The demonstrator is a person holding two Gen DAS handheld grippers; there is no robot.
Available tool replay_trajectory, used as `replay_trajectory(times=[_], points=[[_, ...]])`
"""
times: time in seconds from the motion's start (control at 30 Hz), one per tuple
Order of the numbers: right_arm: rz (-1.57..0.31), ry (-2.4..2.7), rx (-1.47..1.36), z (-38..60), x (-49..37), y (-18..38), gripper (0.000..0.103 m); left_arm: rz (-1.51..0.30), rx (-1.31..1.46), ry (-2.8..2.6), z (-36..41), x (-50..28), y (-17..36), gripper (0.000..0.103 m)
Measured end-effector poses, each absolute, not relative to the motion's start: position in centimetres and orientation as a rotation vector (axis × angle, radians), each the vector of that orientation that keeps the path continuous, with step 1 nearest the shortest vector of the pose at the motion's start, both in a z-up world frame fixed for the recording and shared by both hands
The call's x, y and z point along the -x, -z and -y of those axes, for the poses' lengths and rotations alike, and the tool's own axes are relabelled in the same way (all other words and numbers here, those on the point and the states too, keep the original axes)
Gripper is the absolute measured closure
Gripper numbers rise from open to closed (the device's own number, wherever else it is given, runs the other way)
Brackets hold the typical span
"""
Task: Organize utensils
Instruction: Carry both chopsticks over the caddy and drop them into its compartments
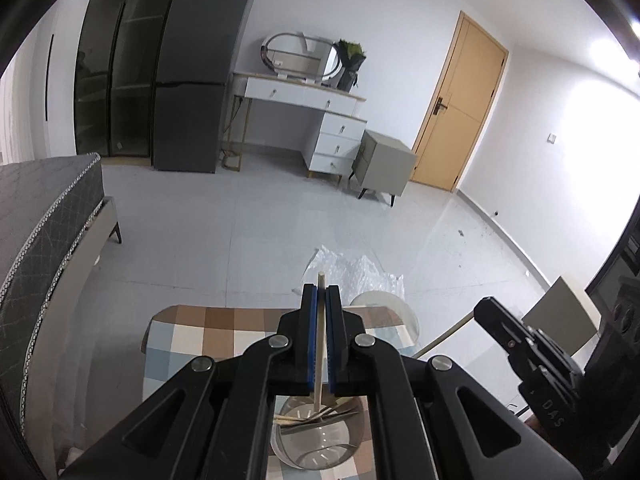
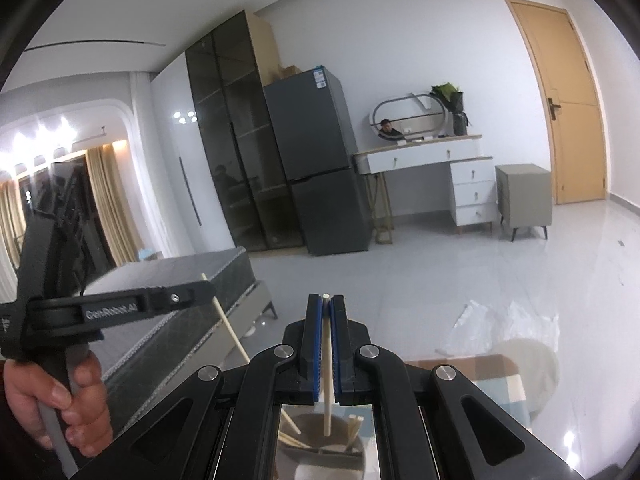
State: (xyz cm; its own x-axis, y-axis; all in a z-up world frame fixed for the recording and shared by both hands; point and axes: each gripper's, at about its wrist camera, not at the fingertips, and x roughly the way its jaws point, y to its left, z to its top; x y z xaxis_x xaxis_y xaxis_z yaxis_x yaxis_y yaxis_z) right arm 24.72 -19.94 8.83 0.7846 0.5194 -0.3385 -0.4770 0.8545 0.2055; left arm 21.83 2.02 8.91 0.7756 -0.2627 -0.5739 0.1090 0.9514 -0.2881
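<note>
Pale wooden chopstick (image 1: 320, 344), slim, straight, upright between blue-padded fingers (image 1: 313, 340)

Domestic room, apparently a studio bedroom. Contents: mattress (image 1: 44, 216), grey fridge (image 1: 196, 76), vanity desk (image 1: 308, 104) with mirror (image 1: 300, 58), nightstand (image 1: 384, 164), wooden door (image 1: 460, 104).

Pale chopstick (image 1: 321, 336) upright, others (image 1: 316, 416) lying in metal holder (image 1: 320, 446)
</note>
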Motion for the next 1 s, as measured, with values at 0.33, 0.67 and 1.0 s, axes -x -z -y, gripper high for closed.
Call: replay_trajectory(times=[0.33,0.67,1.0], points=[[-0.48,-0.533,-0.123,20.1,-26.2,-5.4,0.1,-0.734,0.264,0.209,-1.9,-23.5,-6.2,0.103],[-0.558,-0.548,-0.042,18.3,-26.0,-2.9,0.099,-0.782,0.281,0.221,-1.3,-23.3,-5.0,0.103],[-0.675,-0.542,-0.057,18.3,-26.4,0.8,0.097,-0.844,0.279,0.264,-0.5,-22.2,-4.0,0.103]])
